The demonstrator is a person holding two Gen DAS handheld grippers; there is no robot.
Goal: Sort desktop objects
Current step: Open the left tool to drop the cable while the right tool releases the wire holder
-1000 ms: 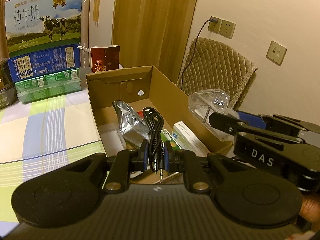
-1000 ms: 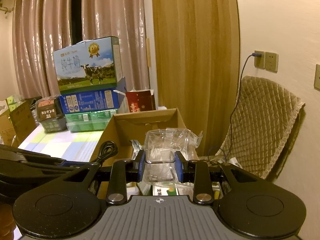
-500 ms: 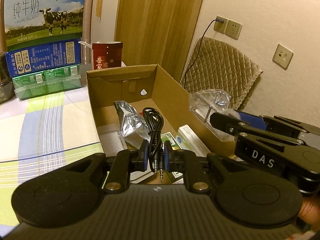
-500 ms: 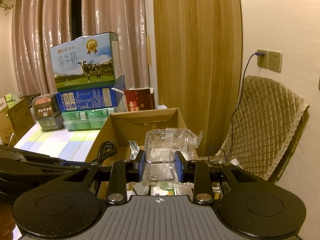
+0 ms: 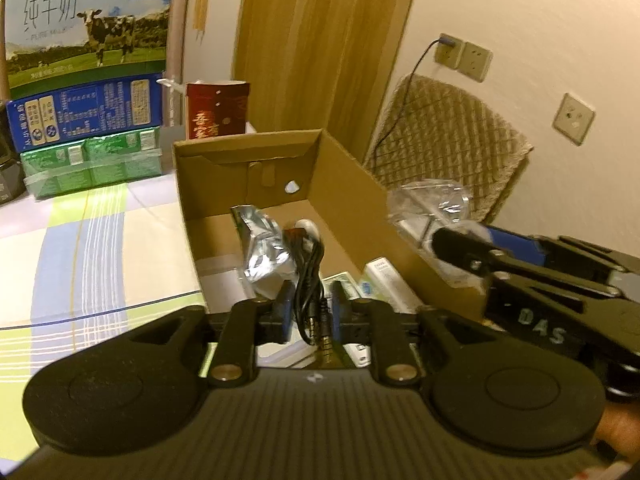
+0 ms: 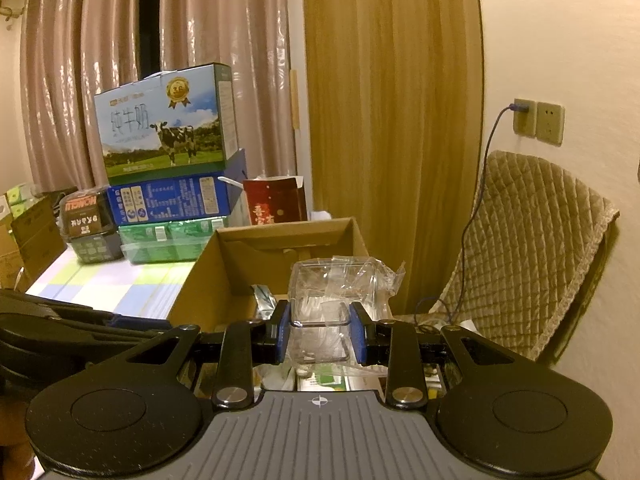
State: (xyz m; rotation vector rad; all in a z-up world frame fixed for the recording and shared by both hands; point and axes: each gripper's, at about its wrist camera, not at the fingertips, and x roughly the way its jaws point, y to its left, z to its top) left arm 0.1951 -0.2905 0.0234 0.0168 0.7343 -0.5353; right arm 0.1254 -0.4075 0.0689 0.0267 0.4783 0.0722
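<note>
My left gripper [image 5: 310, 312] has opened over the cardboard box [image 5: 352, 184]; the coiled black audio cable [image 5: 310, 276] hangs loose between its pads with the jack plugs pointing at me. My right gripper [image 6: 320, 332] is shut on a clear plastic container in a crinkled bag [image 6: 332, 292], held above the box's [image 6: 240, 264] right rim. In the left wrist view that container [image 5: 432, 208] sits beyond the box's right wall, with the right gripper's black body [image 5: 540, 280] beside it. A silver foil pouch [image 5: 260, 248] and small white-green cartons [image 5: 384, 284] lie in the box.
Stacked milk cartons [image 5: 86, 76] and a red paper bag [image 5: 216, 108] stand behind the box on a striped tablecloth [image 5: 80, 248]. A quilted chair back [image 6: 532, 248] and wall sockets [image 6: 538, 122] are to the right. A wooden door [image 6: 388, 120] is behind.
My left gripper's jaws have spread apart and the cable has slipped lower between them. The left gripper moved forward over the box. The right gripper keeps its hold, nearly still.
</note>
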